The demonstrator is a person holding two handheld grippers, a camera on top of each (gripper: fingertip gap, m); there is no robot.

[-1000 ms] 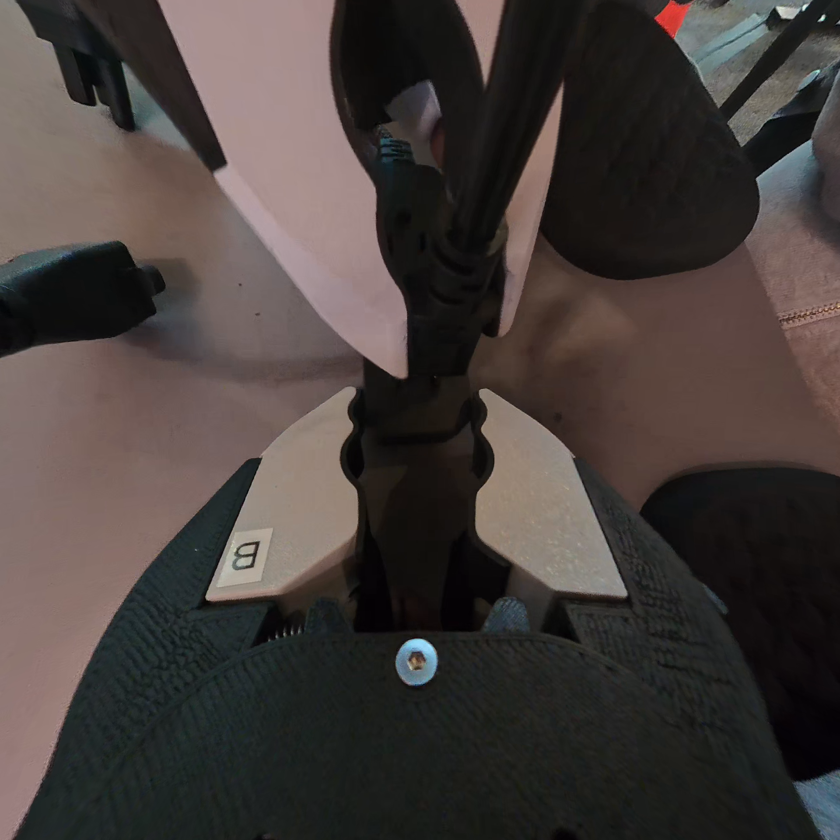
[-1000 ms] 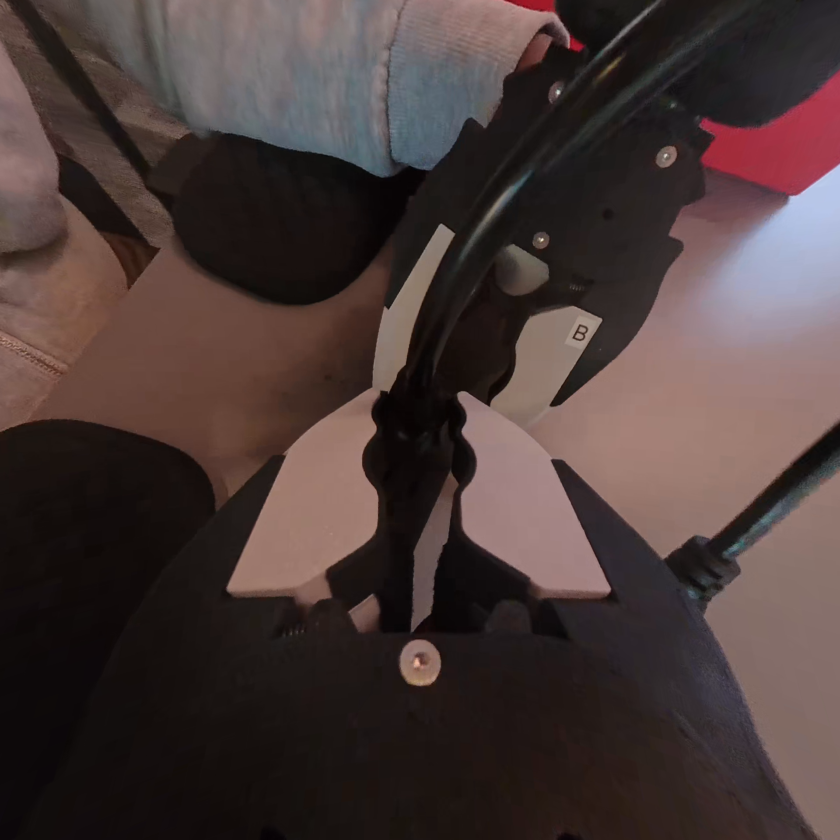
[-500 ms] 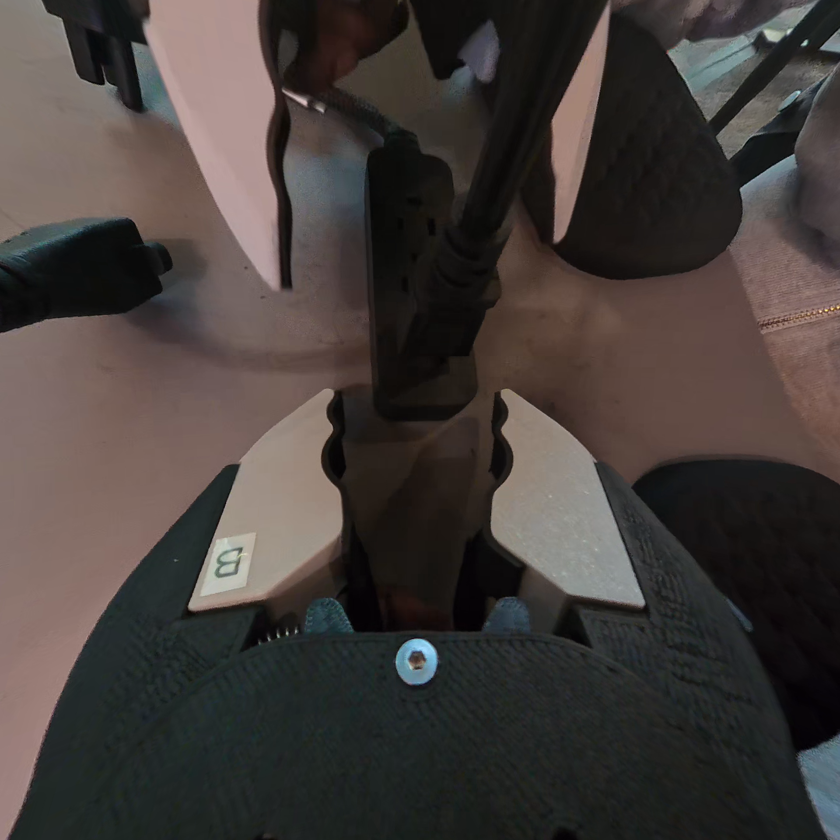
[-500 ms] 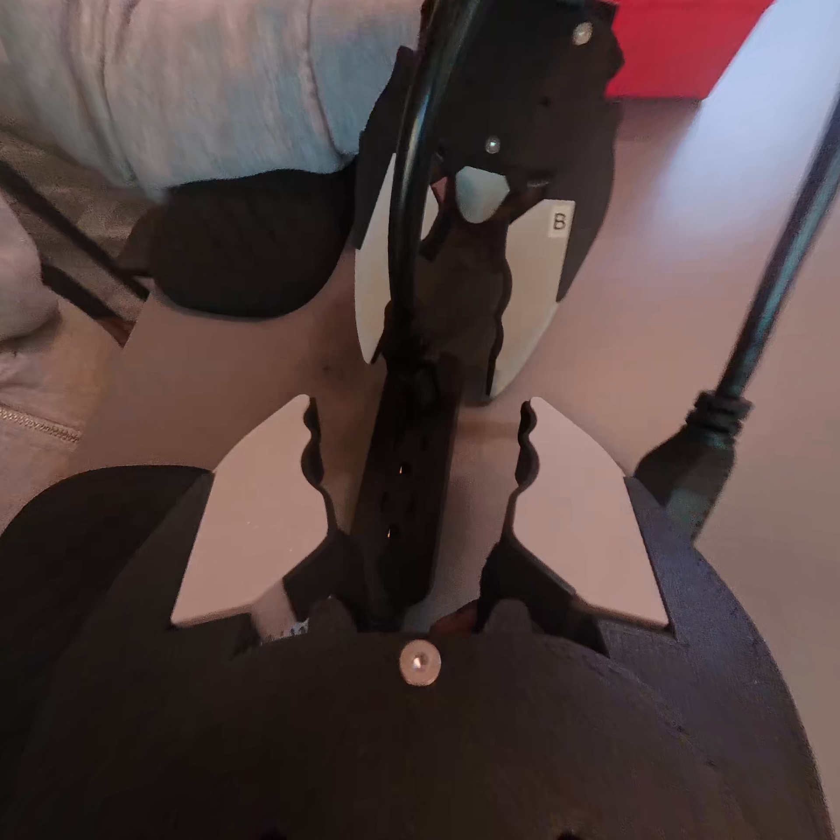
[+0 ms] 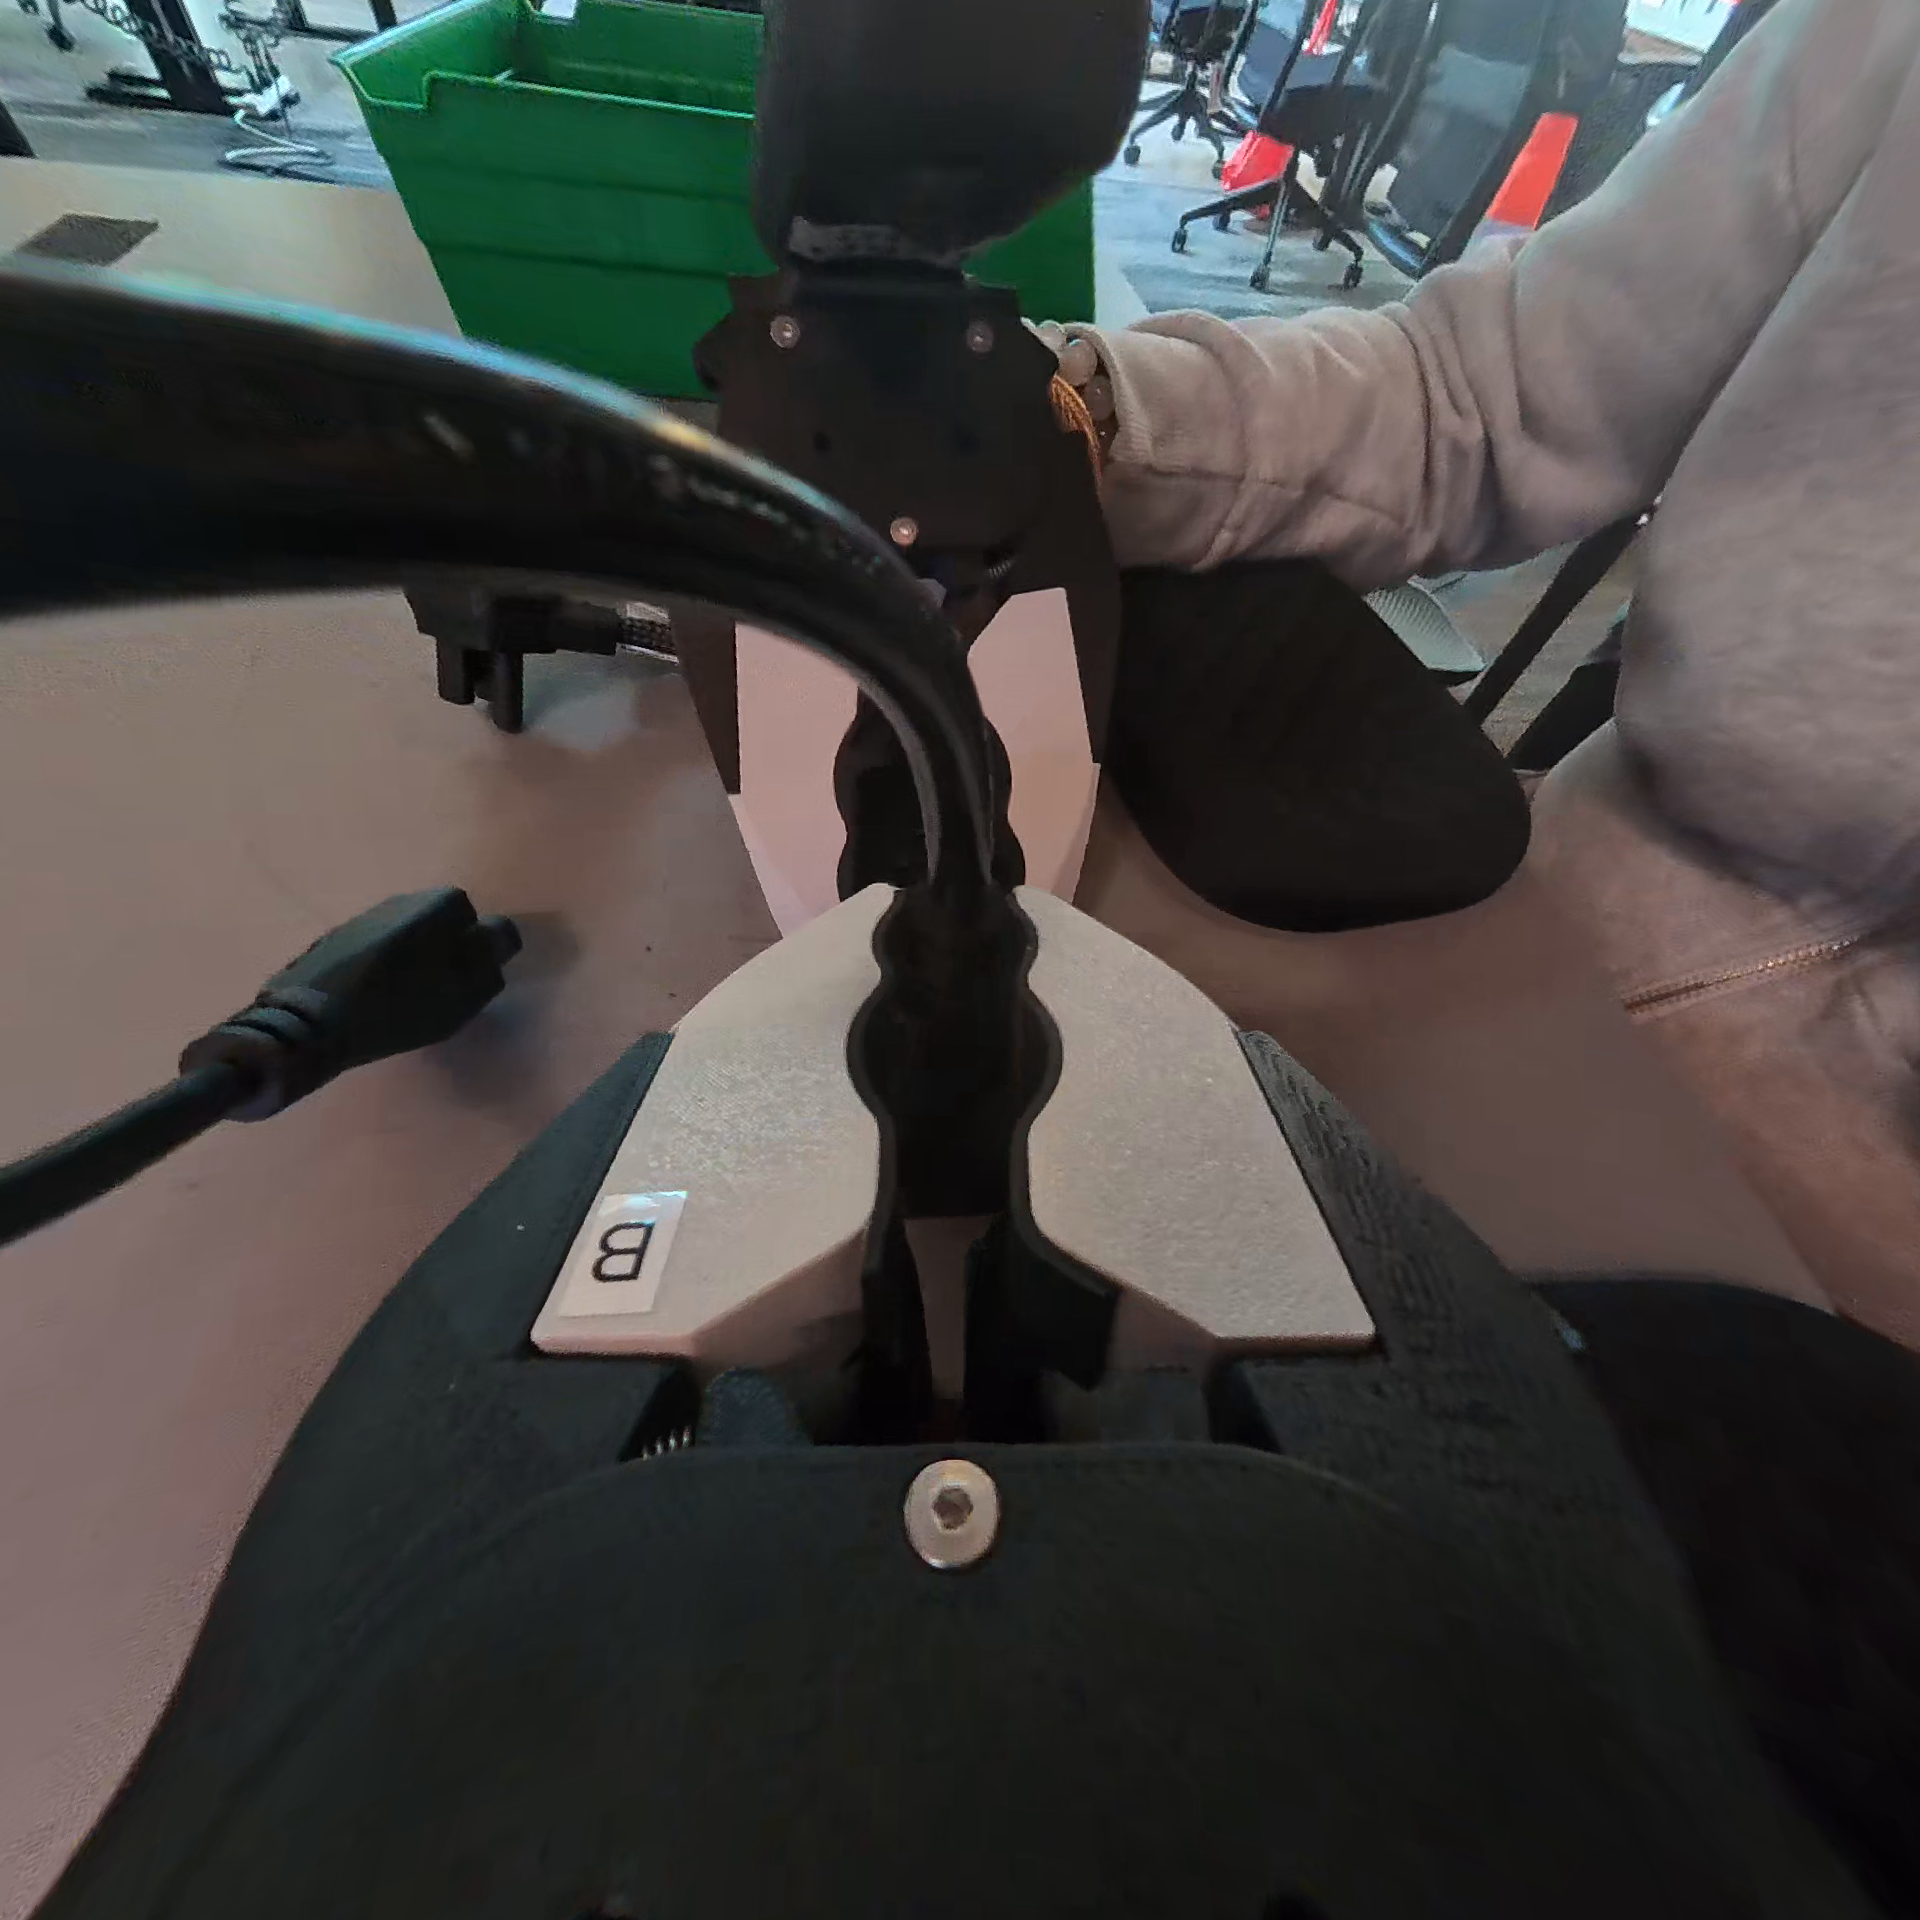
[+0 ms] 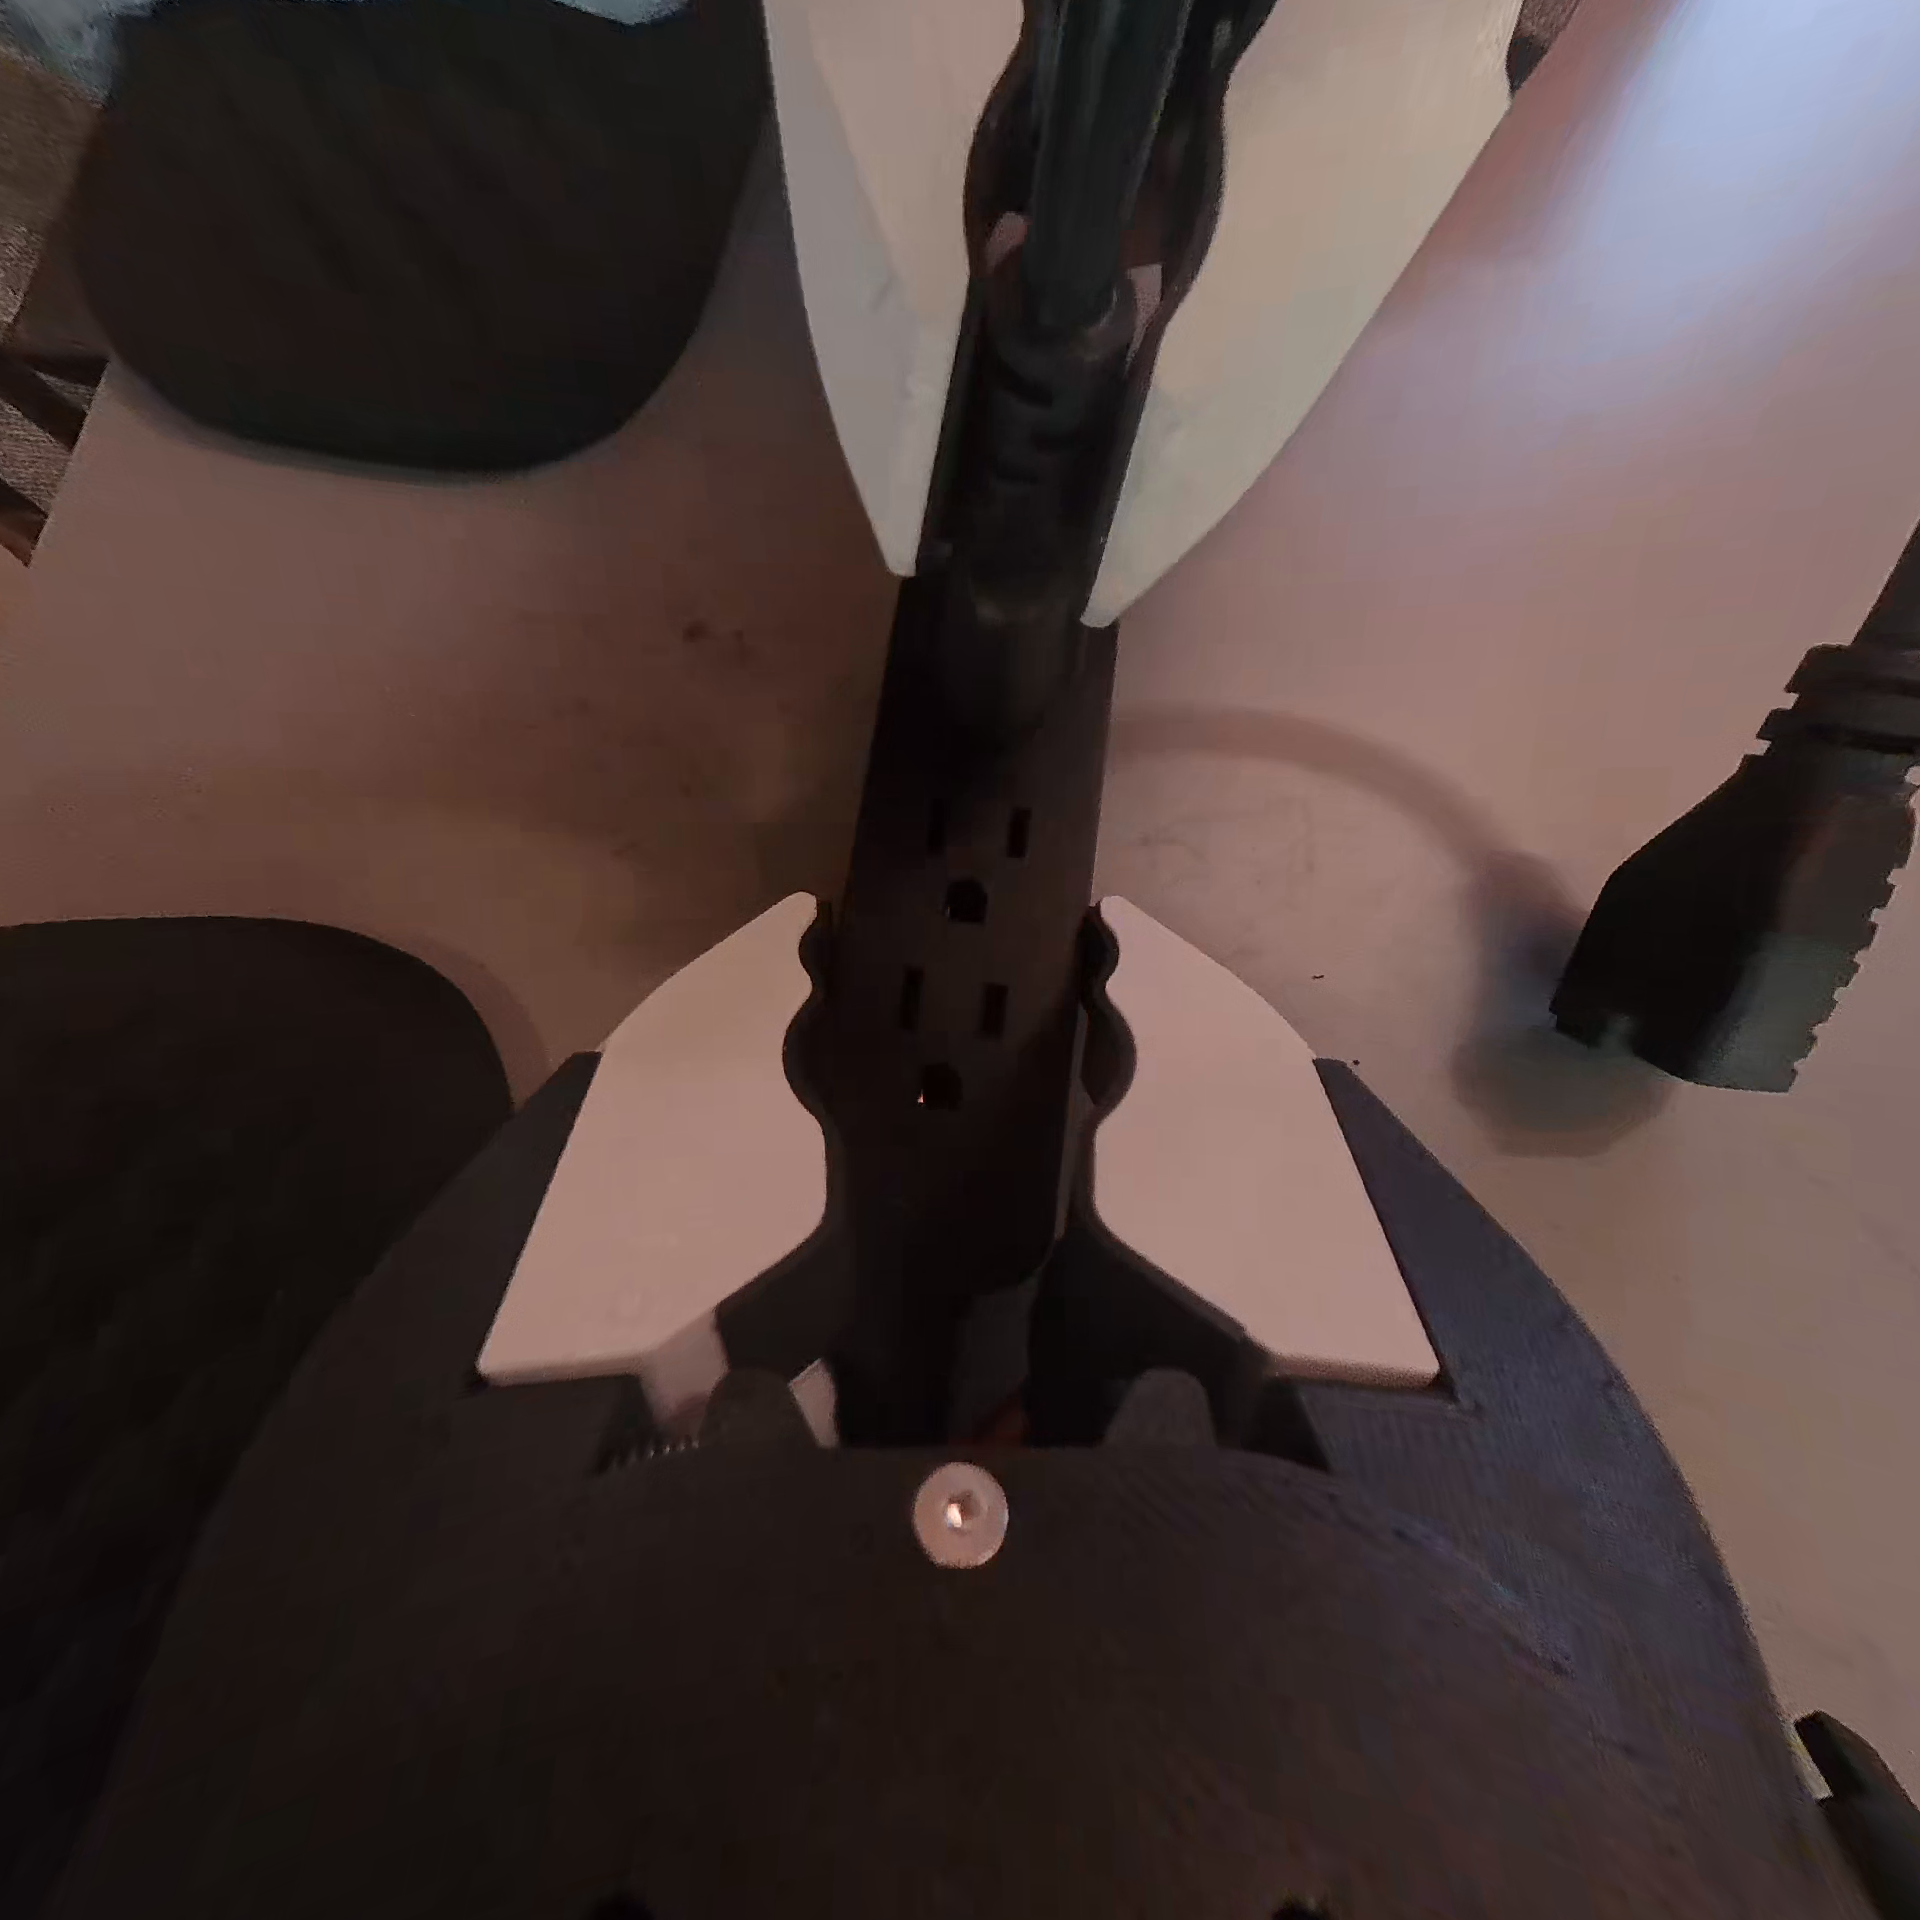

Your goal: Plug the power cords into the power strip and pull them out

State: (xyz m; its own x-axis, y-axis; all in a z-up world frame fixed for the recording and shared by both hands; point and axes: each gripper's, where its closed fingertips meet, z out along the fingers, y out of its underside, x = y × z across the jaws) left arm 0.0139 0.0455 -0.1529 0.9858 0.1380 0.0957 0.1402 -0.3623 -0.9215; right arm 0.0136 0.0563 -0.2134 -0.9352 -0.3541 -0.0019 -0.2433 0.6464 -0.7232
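Note:
In the left wrist view my left gripper (image 5: 951,904) is shut on a black plug (image 5: 951,997); its thick black cord (image 5: 520,468) arcs up and off to the left. In the right wrist view my right gripper (image 6: 956,914) is shut on the sides of the black power strip (image 6: 966,831), which lies on the table (image 6: 416,727) with open sockets showing. Farther along the strip, the left gripper (image 6: 1003,587) clamps the plug (image 6: 1029,468), which sits on the strip. The right gripper (image 5: 925,831) also shows beyond my left fingers.
A second black plug with its cord (image 5: 384,977) lies loose on the table to the left, also in the right wrist view (image 6: 1745,935). Black pads (image 5: 1299,748) lie near the person's sleeve (image 5: 1351,416). A green bin (image 5: 582,208) stands behind. The left gripper's tips are roughly 6 cm from the right gripper's.
A second ago the left gripper held the strip's end and the right held the plug. Both opened. Now the left has shut on the plug and the right on the strip.

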